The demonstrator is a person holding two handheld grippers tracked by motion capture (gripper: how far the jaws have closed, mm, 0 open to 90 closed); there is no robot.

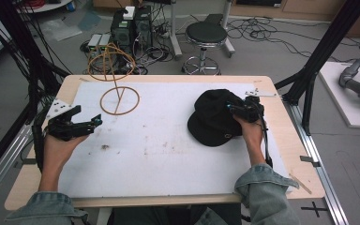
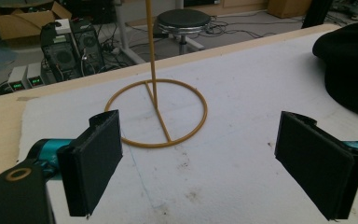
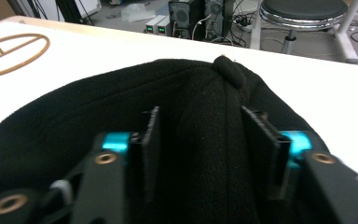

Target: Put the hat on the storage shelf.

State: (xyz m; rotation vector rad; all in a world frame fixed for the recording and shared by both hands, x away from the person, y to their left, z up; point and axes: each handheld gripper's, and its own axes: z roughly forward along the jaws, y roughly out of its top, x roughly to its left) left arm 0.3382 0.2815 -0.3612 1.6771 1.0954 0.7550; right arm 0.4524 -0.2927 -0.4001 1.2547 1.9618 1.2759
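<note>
A black cap (image 1: 213, 117) lies on the right half of the white mat (image 1: 168, 159). My right gripper (image 1: 232, 108) is pressed down into its crown from the right. In the right gripper view the jaws (image 3: 200, 116) pinch a raised fold of the cap's fabric (image 3: 121, 93) just below the top button. My left gripper (image 1: 96, 122) hovers at the mat's left edge, open and holding nothing. In the left gripper view its wide-apart pads (image 2: 200, 140) face a yellow wire stand (image 2: 152, 56) with a ring base. The stand (image 1: 116, 89) is at the mat's far left.
The wooden table edge (image 1: 168, 200) frames the mat. Behind the table stand a black stool (image 1: 206, 35) and computer boxes with cables (image 1: 131, 26) on the floor. A black frame post (image 1: 318, 51) rises at the table's right corner.
</note>
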